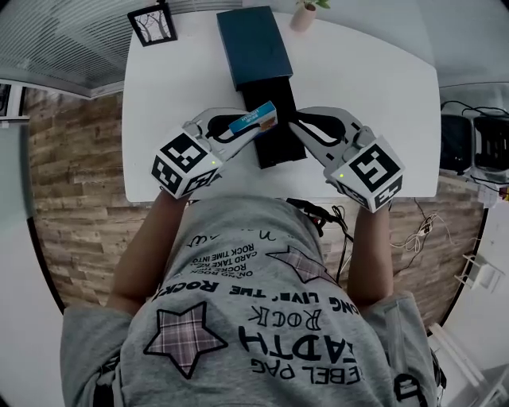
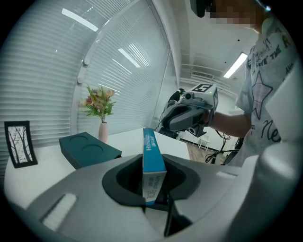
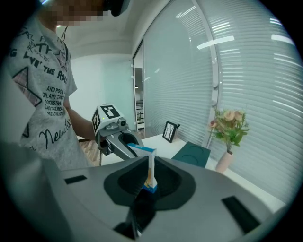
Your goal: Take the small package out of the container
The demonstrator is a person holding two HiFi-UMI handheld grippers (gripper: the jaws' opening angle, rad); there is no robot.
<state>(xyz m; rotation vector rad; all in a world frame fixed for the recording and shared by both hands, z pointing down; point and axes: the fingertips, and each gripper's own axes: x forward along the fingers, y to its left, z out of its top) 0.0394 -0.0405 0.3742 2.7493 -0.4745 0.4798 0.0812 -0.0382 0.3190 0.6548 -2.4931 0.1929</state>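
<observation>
The small blue-and-white package is lifted above the white table, over the black inner tray that slides out of the teal box. My left gripper is shut on its near end, the pack standing on edge between the pads. My right gripper faces it from the right, a little short of the pack's far end, its jaws close together with nothing between them. In the right gripper view the package shows edge-on beyond my fingertips, with the left gripper behind it.
A framed picture stands at the table's back left and a vase of flowers at the back middle. Cables and equipment lie on the floor to the right. The person's body is close to the table's front edge.
</observation>
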